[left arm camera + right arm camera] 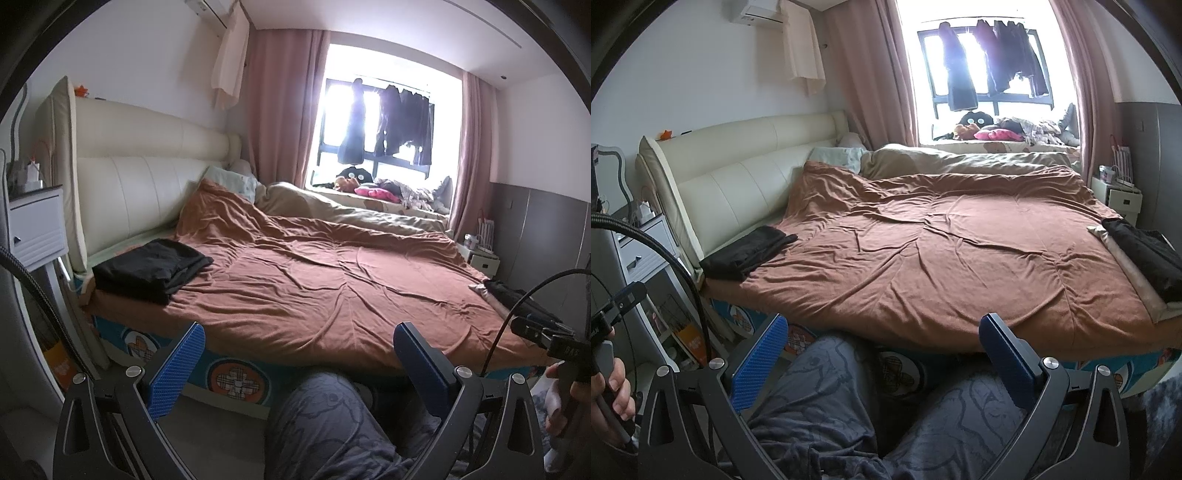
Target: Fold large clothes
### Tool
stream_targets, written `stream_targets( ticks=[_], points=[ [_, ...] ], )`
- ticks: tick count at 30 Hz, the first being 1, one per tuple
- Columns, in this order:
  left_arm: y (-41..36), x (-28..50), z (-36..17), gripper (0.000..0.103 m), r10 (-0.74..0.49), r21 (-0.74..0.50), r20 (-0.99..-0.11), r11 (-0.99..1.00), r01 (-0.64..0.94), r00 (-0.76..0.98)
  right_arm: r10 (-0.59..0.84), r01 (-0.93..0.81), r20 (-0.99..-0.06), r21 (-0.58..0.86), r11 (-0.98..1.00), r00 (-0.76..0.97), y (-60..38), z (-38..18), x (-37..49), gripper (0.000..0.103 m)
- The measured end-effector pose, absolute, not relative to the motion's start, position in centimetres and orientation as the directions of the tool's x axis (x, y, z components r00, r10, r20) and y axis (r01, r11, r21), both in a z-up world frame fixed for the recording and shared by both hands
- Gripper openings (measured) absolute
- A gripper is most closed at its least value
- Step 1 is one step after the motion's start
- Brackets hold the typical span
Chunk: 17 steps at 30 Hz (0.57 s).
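Observation:
A folded black garment (151, 267) (748, 250) lies on the near left corner of the bed, by the headboard. Another dark garment (1145, 254) (517, 295) rests on a pale cloth at the bed's right edge. My left gripper (299, 332) is open and empty, held low in front of the bed, over the person's knee. My right gripper (882, 325) is open too, with nothing between its blue fingers (761, 358), above the person's patterned trousers (827, 398). Both grippers are well short of either garment.
A rumpled brown blanket (332, 280) covers the bed, with a beige duvet (960, 158) behind it. A cream headboard (140, 177) stands left, a white nightstand (35, 229) beside it. Clothes hang in the window (993, 62). A small white cabinet (1123, 201) stands at the right.

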<state>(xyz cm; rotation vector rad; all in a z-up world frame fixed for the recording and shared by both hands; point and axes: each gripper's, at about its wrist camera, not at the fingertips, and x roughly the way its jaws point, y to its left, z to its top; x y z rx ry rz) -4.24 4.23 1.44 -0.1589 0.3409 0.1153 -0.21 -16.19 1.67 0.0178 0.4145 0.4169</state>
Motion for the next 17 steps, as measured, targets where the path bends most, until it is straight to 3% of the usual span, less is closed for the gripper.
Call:
stream_targets(
  ticks=[17],
  points=[
    [3.21,-4.36,1.55,0.102,0.091,-0.108,-0.339,0.985,-0.135,0.936,0.393,-0.384,-0.393,0.106,0.917,0.831,-16.47,1.34,-0.19,0.103]
  ],
)
